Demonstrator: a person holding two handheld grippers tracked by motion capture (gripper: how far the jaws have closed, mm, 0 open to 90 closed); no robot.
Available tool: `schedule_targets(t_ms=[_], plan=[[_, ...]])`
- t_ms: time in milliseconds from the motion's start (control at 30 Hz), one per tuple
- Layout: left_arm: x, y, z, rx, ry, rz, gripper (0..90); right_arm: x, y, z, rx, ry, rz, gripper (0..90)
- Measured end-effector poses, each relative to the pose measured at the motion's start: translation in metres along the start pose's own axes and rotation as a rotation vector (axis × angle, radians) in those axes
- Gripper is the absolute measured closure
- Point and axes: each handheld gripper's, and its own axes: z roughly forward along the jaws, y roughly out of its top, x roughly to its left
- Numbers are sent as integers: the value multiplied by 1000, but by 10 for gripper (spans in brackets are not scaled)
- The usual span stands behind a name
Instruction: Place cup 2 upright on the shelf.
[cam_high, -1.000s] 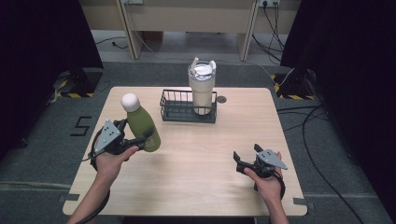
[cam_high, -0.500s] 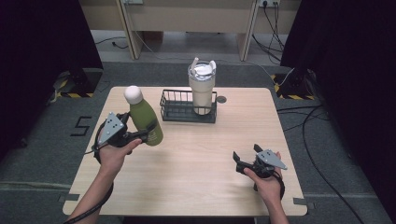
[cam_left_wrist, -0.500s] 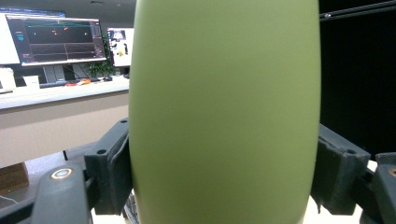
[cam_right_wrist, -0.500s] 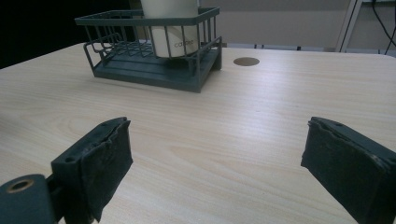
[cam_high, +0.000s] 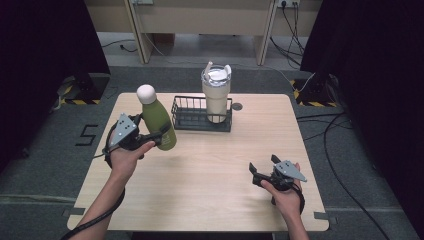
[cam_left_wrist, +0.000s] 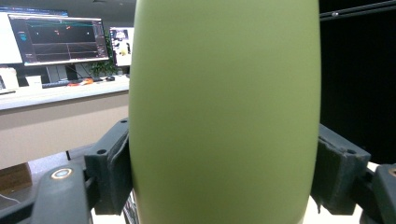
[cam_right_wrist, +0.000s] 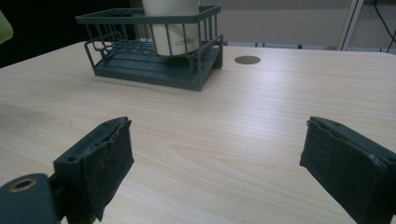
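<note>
While the left gripper (cam_high: 159, 134) pinches the green bottle (cam_high: 157, 119) by its lower body, both pads pressed to its sides in the left gripper view, the bottle hangs tilted above the table (cam_high: 210, 200) at left of centre in the high view, just left of the wire basket (cam_high: 202, 115) where the cream tumbler (cam_high: 216, 97) stands. This looks like the carry step, and the next move probably calls for righting the bottle over the basket's free left part and lowering it in beside the tumbler without knocking it. Lower right in that view, the right gripper (cam_high: 256, 175) rests low over the table, its jaws spread with nothing between them, having just been closing a little.
</note>
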Motion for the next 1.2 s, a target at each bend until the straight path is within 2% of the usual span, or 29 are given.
schedule_targets(t_ms=[1000,1200], plan=[[14,9,32,14,16,3,211,0,0,0,2,-3,12,102],[18,11,39,10,30,2,211,0,0,0,1,-3,14,106]])
